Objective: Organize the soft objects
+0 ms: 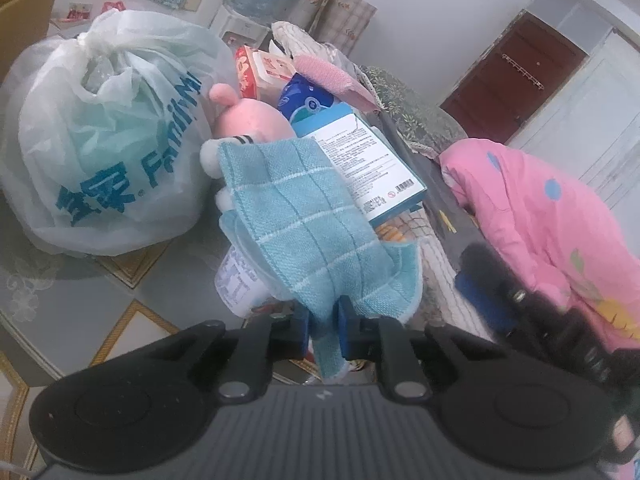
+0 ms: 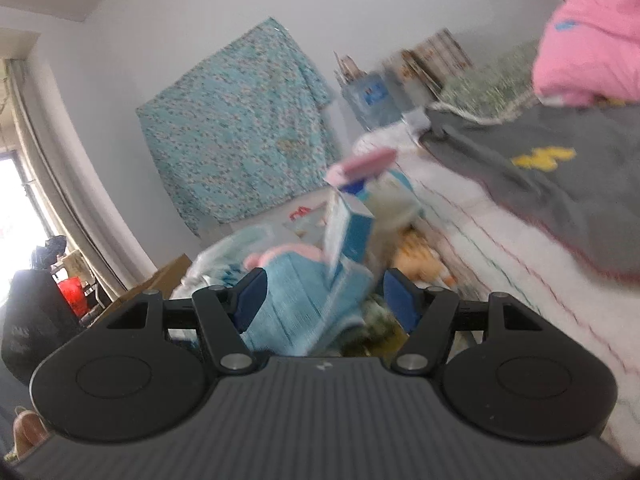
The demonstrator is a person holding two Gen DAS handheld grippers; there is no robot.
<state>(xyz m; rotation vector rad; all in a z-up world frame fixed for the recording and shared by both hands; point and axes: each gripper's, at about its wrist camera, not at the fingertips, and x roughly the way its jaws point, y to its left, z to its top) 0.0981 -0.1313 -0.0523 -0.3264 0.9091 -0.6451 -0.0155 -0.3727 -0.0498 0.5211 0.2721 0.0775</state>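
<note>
A light blue checked cloth (image 1: 312, 220) drapes over a pile of items on the tiled table, and my left gripper (image 1: 325, 322) is shut on its near edge, with a corner hanging below the pads. Behind the cloth a pink plush toy (image 1: 248, 120) peeks out. In the blurred right wrist view my right gripper (image 2: 326, 280) is open, and the same blue cloth (image 2: 296, 300) shows in the gap, untouched by the pads. The pink plush toy (image 2: 276, 256) lies just beyond it. A pink dotted quilt (image 1: 540, 216) is heaped on the right.
A tied white plastic bag (image 1: 100, 140) fills the left. A teal and white box (image 1: 368, 160), a blue tissue pack (image 1: 304, 100) and a white bottle (image 1: 236, 284) crowd the cloth. A grey garment (image 2: 540, 176) lies on a white blanket (image 2: 500, 248). A cardboard box (image 1: 24, 8) stands far left.
</note>
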